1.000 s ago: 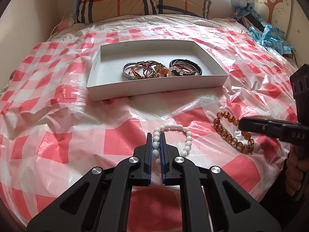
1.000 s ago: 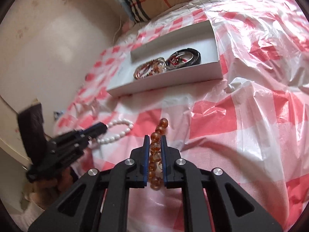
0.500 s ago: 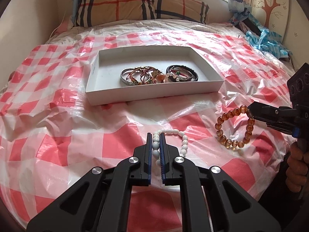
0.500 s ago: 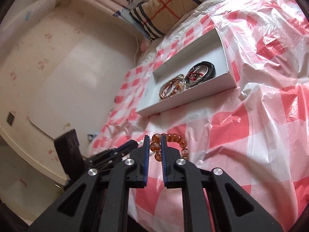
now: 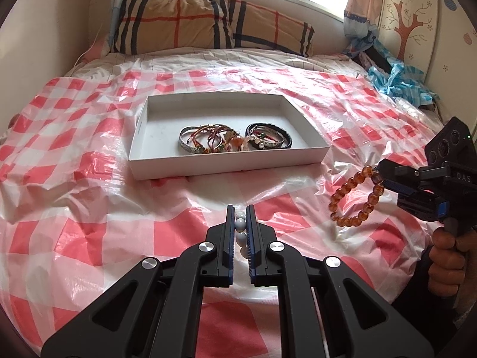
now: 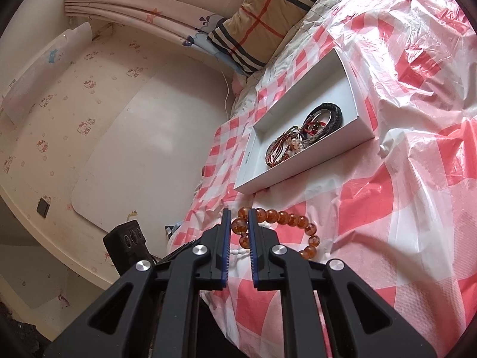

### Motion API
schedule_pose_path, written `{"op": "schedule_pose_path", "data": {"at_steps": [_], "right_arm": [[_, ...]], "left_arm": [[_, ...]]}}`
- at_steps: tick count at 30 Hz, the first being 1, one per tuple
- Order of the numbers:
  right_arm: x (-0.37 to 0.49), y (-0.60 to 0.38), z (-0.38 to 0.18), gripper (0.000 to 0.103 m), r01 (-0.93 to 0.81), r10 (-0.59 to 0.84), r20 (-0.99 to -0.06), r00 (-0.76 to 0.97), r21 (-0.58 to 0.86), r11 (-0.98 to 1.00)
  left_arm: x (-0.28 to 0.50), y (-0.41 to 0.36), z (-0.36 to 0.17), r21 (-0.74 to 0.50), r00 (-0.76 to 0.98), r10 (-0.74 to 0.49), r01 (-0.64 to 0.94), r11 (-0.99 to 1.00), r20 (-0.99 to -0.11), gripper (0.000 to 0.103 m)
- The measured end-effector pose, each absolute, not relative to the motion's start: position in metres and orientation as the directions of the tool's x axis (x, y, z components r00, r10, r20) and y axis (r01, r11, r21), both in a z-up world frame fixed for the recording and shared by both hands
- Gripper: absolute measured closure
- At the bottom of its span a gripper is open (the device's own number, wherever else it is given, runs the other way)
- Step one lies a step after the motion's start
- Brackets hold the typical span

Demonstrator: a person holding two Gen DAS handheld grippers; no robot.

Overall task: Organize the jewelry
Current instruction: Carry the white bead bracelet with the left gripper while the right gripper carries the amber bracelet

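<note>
My left gripper (image 5: 239, 213) is shut on a white bead bracelet (image 5: 240, 232), whose beads show only between the pads, low over the checked sheet. At the right my right gripper (image 5: 378, 173) is shut on an amber bead bracelet (image 5: 351, 200) that hangs in the air as a loop. In the right wrist view the same gripper (image 6: 238, 217) pinches the amber bracelet (image 6: 286, 219), with a few white beads (image 6: 238, 252) under it. A white tray (image 5: 143, 137) further up the bed holds several bangles and cord bracelets (image 5: 232, 141). The tray (image 6: 301, 173) lies ahead in the right wrist view.
A red-and-white checked plastic sheet (image 5: 89, 223) covers the bed. A plaid pillow (image 5: 208, 24) lies at the head, under a window. Blue crumpled cloth (image 5: 396, 80) sits at the far right edge. A wall (image 6: 104, 119) runs along the bed's left side. A hand (image 5: 447, 265) holds the right gripper.
The right gripper lifted the amber bracelet off the sheet, so it now hangs free. The left gripper tilted upward with the white bracelet, which came off the sheet; more of the pillow and window shows.
</note>
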State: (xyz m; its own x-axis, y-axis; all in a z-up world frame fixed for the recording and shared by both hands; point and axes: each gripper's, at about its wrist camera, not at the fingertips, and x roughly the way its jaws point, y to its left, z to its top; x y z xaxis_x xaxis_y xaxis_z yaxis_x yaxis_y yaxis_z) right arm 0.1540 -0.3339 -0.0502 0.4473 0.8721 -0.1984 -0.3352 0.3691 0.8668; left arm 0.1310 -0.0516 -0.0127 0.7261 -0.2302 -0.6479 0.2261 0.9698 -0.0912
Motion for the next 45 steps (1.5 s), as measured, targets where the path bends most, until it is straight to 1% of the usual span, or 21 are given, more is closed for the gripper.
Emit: {"op": "schedule_pose_path", "data": {"at_steps": [5, 10, 22, 45], "right_arm": [[0.155, -0.335, -0.051, 0.091, -0.339, 0.881, -0.166, 0.442, 0.879, 0.336], [0.155, -0.337, -0.051, 0.091, -0.338, 0.888, -0.136, 0.440, 0.890, 0.305], [0.157, -0.334, -0.052, 0.091, -0.342, 0.896, -0.127, 0.425, 0.894, 0.288], [0.157, -0.334, -0.052, 0.091, -0.350, 0.902, -0.103, 0.418, 0.899, 0.265]], "left_arm": [[0.125, -0.056, -0.007, -0.090, 0.747, -0.247, 0.245, 0.965, -0.617, 0.096], [0.123, -0.060, -0.005, -0.070, 0.756, -0.240, 0.250, 0.966, -0.609, 0.096], [0.119, -0.067, -0.004, -0.010, 0.772, -0.211, 0.257, 0.966, -0.600, 0.096], [0.117, -0.069, -0.005, -0.005, 0.774, -0.210, 0.259, 0.966, -0.597, 0.096]]}}
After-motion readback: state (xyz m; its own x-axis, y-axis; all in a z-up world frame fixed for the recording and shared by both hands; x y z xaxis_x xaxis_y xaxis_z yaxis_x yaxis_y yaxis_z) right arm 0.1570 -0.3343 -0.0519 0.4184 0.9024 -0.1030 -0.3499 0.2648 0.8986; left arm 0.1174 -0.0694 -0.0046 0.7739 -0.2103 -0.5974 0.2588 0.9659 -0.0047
